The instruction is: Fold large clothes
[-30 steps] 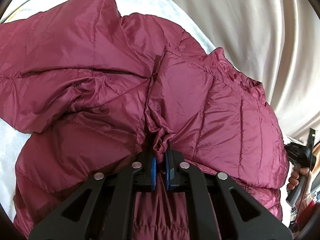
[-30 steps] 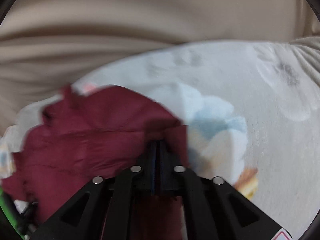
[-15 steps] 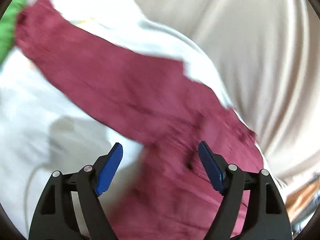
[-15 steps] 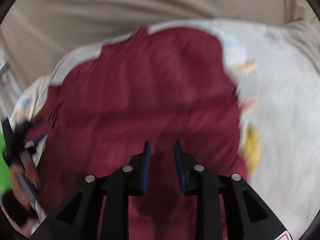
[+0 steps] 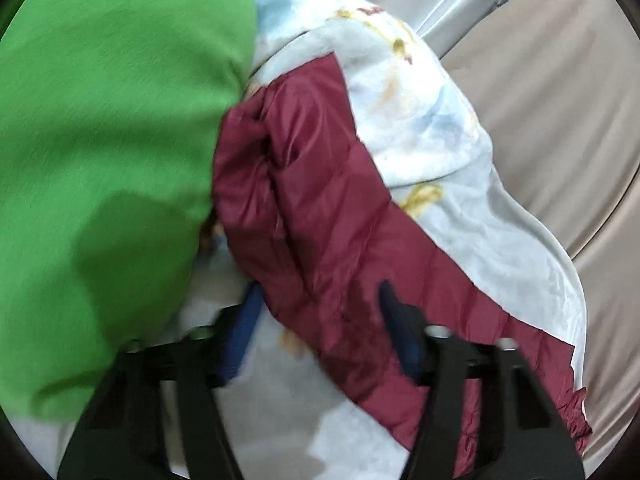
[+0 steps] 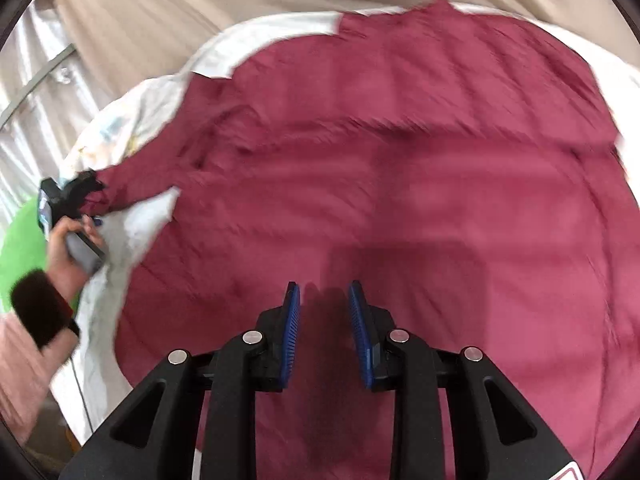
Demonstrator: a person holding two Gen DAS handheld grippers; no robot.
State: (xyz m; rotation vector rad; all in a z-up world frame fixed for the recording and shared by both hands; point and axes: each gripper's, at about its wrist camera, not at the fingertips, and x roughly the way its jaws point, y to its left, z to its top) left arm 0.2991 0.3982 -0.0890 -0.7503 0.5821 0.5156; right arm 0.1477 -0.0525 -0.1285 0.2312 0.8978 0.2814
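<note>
A maroon quilted puffer jacket (image 6: 400,168) lies spread on a pale printed blanket (image 6: 132,112). In the left wrist view one sleeve of the jacket (image 5: 320,216) runs diagonally across the blanket (image 5: 420,120). My left gripper (image 5: 320,320) is open, its jaws on either side of the sleeve without closing on it. My right gripper (image 6: 324,312) is open and empty, just above the jacket's body. The left gripper also shows in the right wrist view (image 6: 68,200), at the sleeve end on the far left.
A bright green cloth (image 5: 108,128) lies at the left, against the sleeve. Beige curtain fabric (image 5: 560,100) hangs behind the blanket and also shows in the right wrist view (image 6: 200,0). The blanket's edge drops off at the left.
Both grippers let go of the jacket and opened. The jacket now lies spread out flat. The left gripper moved left along the sleeve towards the green cloth.
</note>
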